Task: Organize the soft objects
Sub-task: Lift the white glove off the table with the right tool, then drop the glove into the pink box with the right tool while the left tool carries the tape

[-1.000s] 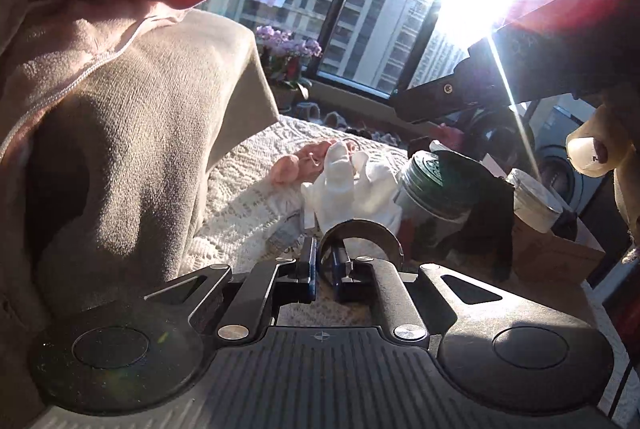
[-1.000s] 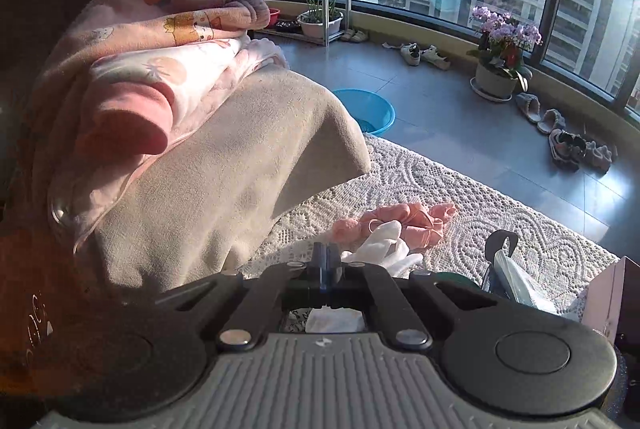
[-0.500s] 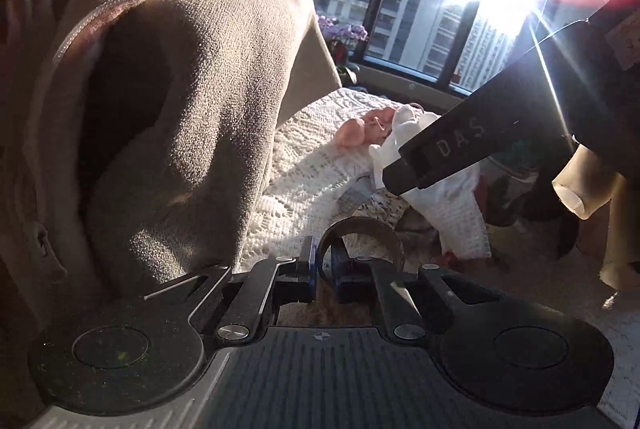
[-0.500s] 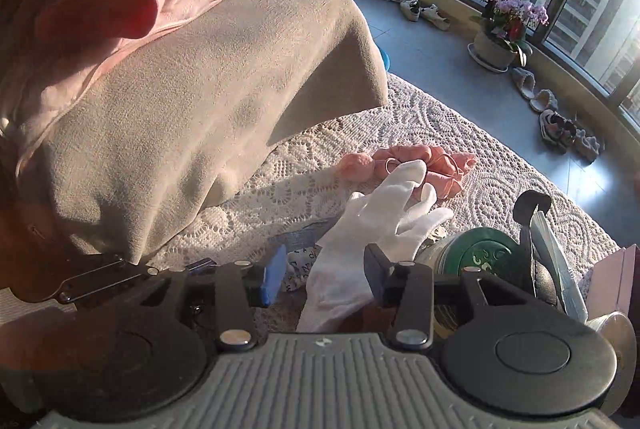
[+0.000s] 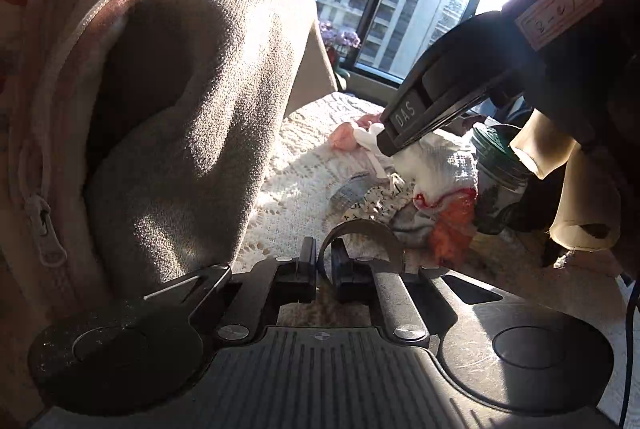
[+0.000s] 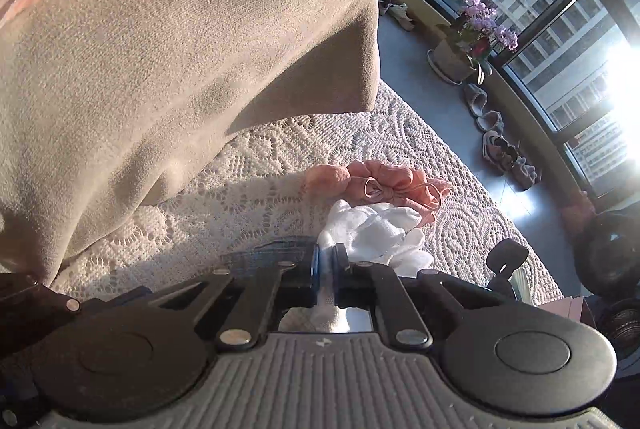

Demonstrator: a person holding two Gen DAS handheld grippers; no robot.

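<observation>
Pinching white glove [image 6: 372, 229] in right gripper [image 6: 326, 263]: jaws just closed, cloth bunched between pads, glove not yet lifted off lace cloth [image 6: 248, 165]. Left gripper [image 5: 323, 261] clenched on a dark strap loop [image 5: 362, 229], no soft item in it. Just beyond glove, touching it: pink scrunchie [image 6: 384, 185], untouched. Patterned fabric [image 5: 372, 203] near the jar [image 5: 500, 165], right side, also loose. Judged early stage: one item gripped, nothing visibly sorted, no destination in view.
</observation>
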